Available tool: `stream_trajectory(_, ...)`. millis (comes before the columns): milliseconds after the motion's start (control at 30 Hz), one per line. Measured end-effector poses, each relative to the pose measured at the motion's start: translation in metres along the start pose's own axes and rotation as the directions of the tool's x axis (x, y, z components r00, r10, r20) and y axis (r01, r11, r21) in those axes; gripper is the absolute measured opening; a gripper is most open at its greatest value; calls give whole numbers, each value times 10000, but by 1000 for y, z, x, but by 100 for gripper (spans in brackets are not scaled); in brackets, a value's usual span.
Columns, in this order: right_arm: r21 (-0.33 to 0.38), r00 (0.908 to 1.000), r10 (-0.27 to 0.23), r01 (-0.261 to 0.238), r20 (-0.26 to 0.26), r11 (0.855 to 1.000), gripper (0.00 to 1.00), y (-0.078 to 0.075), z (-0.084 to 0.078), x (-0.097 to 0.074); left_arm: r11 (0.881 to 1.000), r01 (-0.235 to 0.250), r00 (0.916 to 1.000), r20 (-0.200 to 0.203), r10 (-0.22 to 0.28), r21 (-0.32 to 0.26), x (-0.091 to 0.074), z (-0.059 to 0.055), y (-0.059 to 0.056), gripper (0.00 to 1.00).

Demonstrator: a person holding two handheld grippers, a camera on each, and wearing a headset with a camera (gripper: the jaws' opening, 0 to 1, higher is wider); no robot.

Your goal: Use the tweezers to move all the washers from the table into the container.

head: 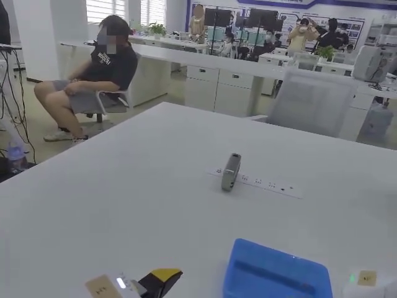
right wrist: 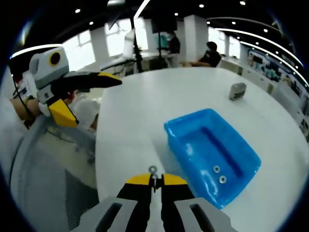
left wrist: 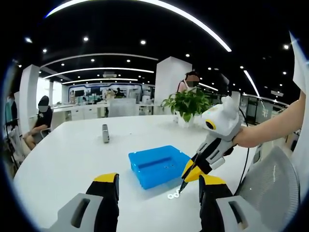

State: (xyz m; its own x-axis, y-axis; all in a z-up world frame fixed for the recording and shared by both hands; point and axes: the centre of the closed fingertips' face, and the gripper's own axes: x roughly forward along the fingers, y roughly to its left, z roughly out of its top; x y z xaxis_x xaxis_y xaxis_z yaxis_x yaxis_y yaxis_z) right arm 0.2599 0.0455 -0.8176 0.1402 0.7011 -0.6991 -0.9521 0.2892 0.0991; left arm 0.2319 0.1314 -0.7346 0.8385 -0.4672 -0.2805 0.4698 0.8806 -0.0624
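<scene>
The blue container [right wrist: 212,154] sits on the white table [right wrist: 145,121] with two washers [right wrist: 219,175] in it. My right gripper [right wrist: 153,182] is shut on the tweezers [right wrist: 153,178], whose tips meet a washer [right wrist: 152,169] on the table beside the container's near side. I cannot tell whether the tips pinch it. In the left gripper view the tweezers [left wrist: 186,183] point down at small washers [left wrist: 172,195] in front of the container [left wrist: 157,166]. My left gripper [left wrist: 158,188] is open and holds nothing. The head view catches the container [head: 276,273] and a gripper's yellow-tipped finger [head: 162,275].
A grey device [head: 231,171] lies mid-table beside a row of flush sockets [head: 267,183]. A person [head: 99,74] sits on a chair past the far left corner. An office chair [head: 313,102] stands behind the table. A potted plant [left wrist: 187,106] stands at one table edge.
</scene>
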Motion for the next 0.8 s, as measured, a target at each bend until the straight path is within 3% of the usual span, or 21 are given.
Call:
stream_trajectory(167,-6,9997,210,-210,-111,9998,2,14,-6,-5,10000,62,10000,-51,-62,34,0,-1,-1,66)
stream_trajectory(300,-677,9984,251,-285,-503,9973,3,19,-7,-11,9999,112,9999,-95,-111,59,0,-1,-3,65)
stream_trajectory(567,-1369,9960,411,-518,-794,9892,3,14,2,-7,9998,174,9998,-135,-173,73,0,-2,-4,64)
stream_trajectory(800,-1653,9898,601,-813,-1290,9829,3,15,-2,1,9999,168,9998,-125,-169,-2,0,-2,-3,62)
